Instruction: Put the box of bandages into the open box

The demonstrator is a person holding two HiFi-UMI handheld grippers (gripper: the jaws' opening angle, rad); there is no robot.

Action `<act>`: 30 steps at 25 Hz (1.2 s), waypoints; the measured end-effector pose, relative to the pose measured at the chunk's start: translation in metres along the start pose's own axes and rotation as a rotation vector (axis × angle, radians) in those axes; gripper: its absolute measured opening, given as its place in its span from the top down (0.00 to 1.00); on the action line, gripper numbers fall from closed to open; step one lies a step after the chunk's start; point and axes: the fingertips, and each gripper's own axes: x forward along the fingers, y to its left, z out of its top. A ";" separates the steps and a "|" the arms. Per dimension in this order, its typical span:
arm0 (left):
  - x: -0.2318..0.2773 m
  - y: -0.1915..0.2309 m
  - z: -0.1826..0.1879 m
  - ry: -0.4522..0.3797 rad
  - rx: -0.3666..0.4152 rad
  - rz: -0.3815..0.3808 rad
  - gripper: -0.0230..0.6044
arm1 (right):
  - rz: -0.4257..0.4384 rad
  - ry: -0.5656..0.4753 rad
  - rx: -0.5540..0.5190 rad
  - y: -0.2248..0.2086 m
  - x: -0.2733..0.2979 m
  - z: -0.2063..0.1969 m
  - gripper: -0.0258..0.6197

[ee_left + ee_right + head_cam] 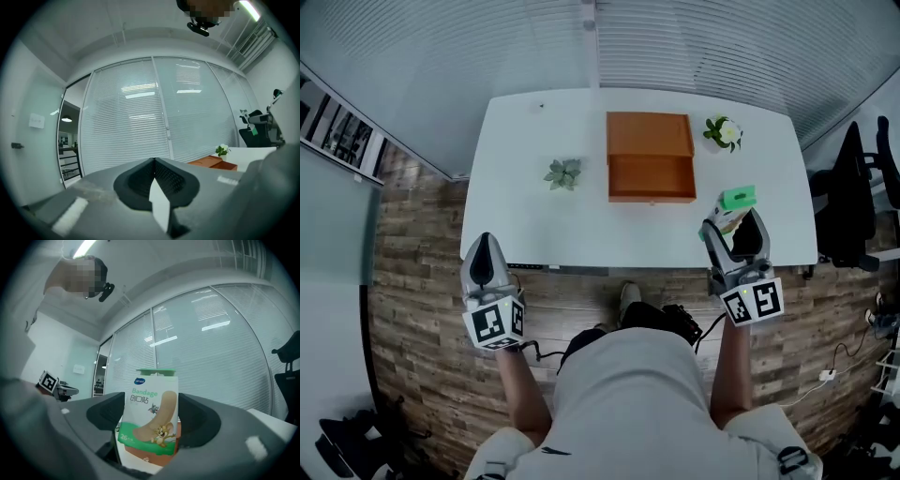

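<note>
My right gripper [733, 223] is shut on the box of bandages [736, 204], a white and green carton held upright over the table's front right part. In the right gripper view the bandage box [150, 420] fills the gap between the jaws, its printed face toward the camera. The open box [650, 157], an orange-brown wooden case with its lid laid back, sits at the table's middle rear, well to the left of and beyond the carton. My left gripper [487, 258] hangs shut and empty before the table's front left edge, and its closed jaws [154, 180] point upward at the window blinds.
A white table [534, 220] carries a small succulent [563, 173] left of the wooden case and a flowering pot plant [723, 132] to its right. Black office chairs [853, 187] stand at the right. Glass walls with blinds run behind the table.
</note>
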 end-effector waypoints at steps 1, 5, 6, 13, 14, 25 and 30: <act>0.005 -0.002 0.000 0.003 -0.003 0.008 0.96 | 0.010 0.010 -0.008 -0.005 0.007 -0.003 0.41; 0.023 -0.008 -0.001 0.016 -0.001 0.037 0.96 | 0.046 0.034 -0.028 -0.021 0.031 -0.010 0.41; 0.025 -0.010 -0.002 0.017 0.001 0.043 0.95 | 0.054 0.037 -0.029 -0.024 0.035 -0.012 0.41; 0.035 -0.007 -0.009 0.040 0.000 0.071 0.95 | 0.072 0.051 -0.018 -0.037 0.057 -0.022 0.41; 0.037 -0.006 -0.008 0.042 0.004 0.072 0.95 | 0.068 0.053 -0.014 -0.038 0.059 -0.023 0.41; 0.045 0.006 -0.012 0.059 0.026 0.081 0.96 | 0.111 0.110 -0.071 -0.028 0.085 -0.044 0.41; 0.040 0.010 -0.013 0.058 0.023 0.088 0.95 | 0.176 0.206 -0.200 -0.026 0.107 -0.066 0.41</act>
